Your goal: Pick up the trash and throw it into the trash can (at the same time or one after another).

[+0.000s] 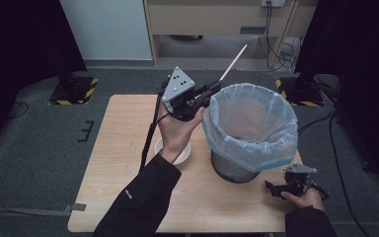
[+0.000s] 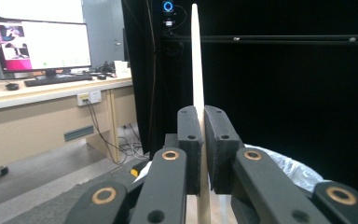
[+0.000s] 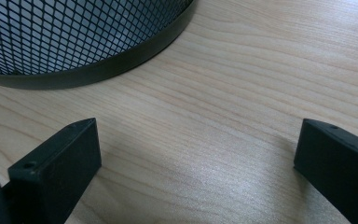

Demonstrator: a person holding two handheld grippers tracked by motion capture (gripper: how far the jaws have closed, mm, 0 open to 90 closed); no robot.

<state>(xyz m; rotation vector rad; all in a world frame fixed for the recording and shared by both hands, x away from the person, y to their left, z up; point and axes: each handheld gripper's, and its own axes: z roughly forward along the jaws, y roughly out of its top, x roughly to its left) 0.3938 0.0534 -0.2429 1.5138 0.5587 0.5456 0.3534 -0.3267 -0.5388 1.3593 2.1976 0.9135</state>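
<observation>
Pale wood-grain table (image 1: 123,177). Black mesh bin (image 1: 237,170), round, lined with a thin blue plastic bag (image 1: 251,123) folded over the rim, stands right of centre. Left arm in dark sleeve reaches up from the bottom; left gripper (image 1: 212,91) is raised just beside the bin's rim, jaws clamped on a slim pale wooden stick (image 2: 196,74) that angles up past them. Small white bowl (image 1: 183,155) under that wrist. Right gripper (image 3: 196,163) rests low on the table near the bin's base, jaws wide, nothing between.

No legible text, label or number on any surface in view
</observation>
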